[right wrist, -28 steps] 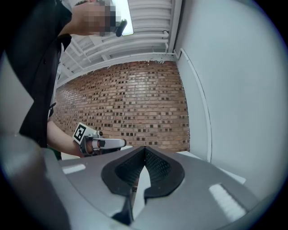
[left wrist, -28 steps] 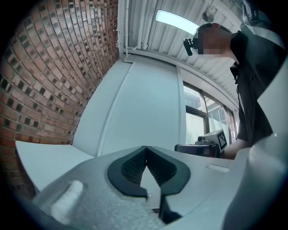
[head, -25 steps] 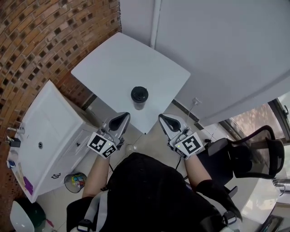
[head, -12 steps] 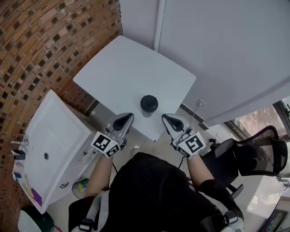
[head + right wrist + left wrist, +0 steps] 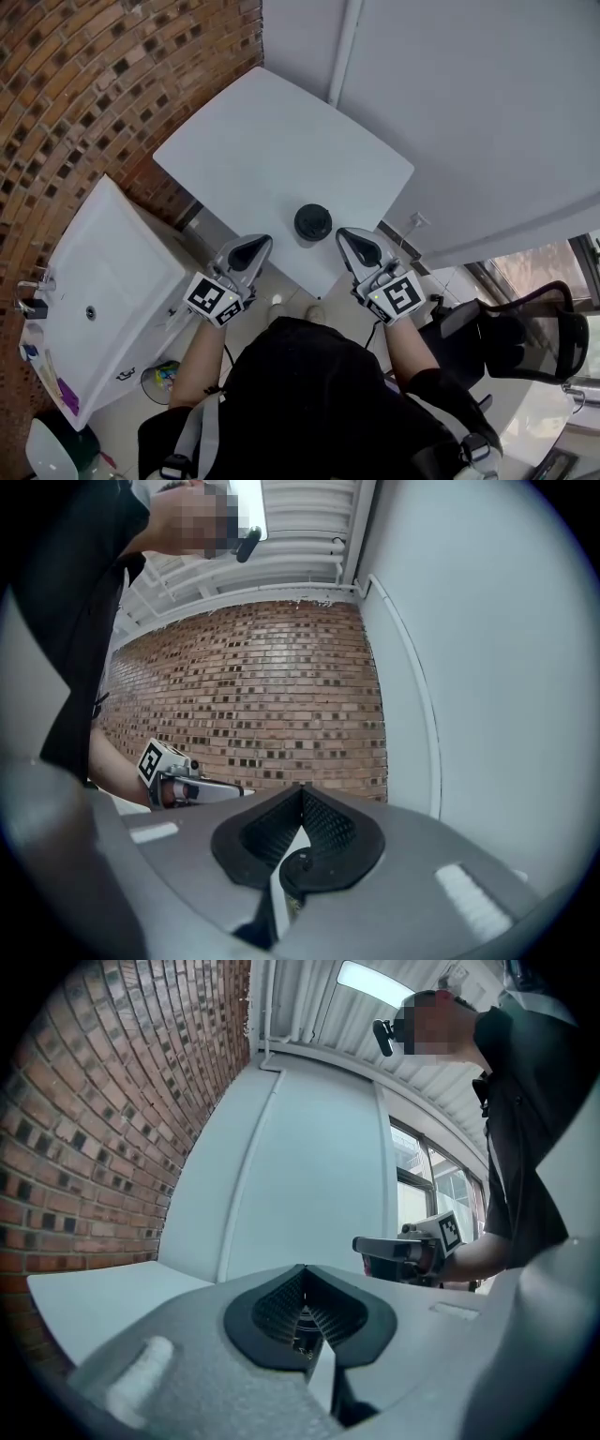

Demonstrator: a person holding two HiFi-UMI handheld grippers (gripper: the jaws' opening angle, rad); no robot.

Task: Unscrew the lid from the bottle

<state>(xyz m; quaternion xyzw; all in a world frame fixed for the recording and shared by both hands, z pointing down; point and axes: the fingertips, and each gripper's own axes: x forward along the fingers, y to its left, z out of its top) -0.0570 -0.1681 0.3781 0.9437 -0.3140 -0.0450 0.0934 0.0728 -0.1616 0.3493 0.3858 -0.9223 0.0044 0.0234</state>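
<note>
The bottle (image 5: 312,222), seen from above as a round black lid, stands near the front edge of the white table (image 5: 272,141). My left gripper (image 5: 258,241) is shut and empty, just off the table edge to the bottle's left. Equally near on the bottle's other side, my right gripper (image 5: 346,235) is shut and empty too. Neither touches the bottle. The left gripper view has its closed jaws (image 5: 303,1269) filling the lower frame, with the right gripper (image 5: 405,1250) beyond. In the right gripper view the closed jaws (image 5: 301,789) point toward the left gripper (image 5: 178,780).
A white sink cabinet (image 5: 94,281) stands at the left against a brick wall (image 5: 84,84). Behind the table is a white wall panel (image 5: 469,112). A black office chair (image 5: 525,328) is at the right. A small bin (image 5: 159,380) sits on the floor.
Both grippers have come closer to the table's front edge and now flank the bottle more tightly. Their jaws stayed shut.
</note>
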